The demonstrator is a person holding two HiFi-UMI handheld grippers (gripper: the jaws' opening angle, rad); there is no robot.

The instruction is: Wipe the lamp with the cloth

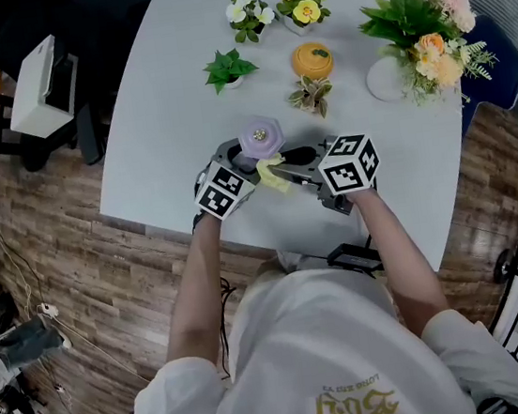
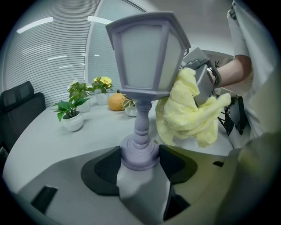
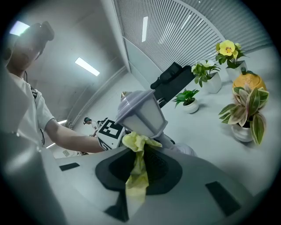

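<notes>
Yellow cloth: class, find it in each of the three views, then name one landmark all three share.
Head view: the crumpled yellow cloth sits centre, just below the lilac lantern-shaped lamp.
Left gripper view: cloth right of centre, against the lamp's shade.
Right gripper view: cloth centre, just below the lamp's shade.
Shared landmark: the round orange ornament among the potted plants.
</notes>
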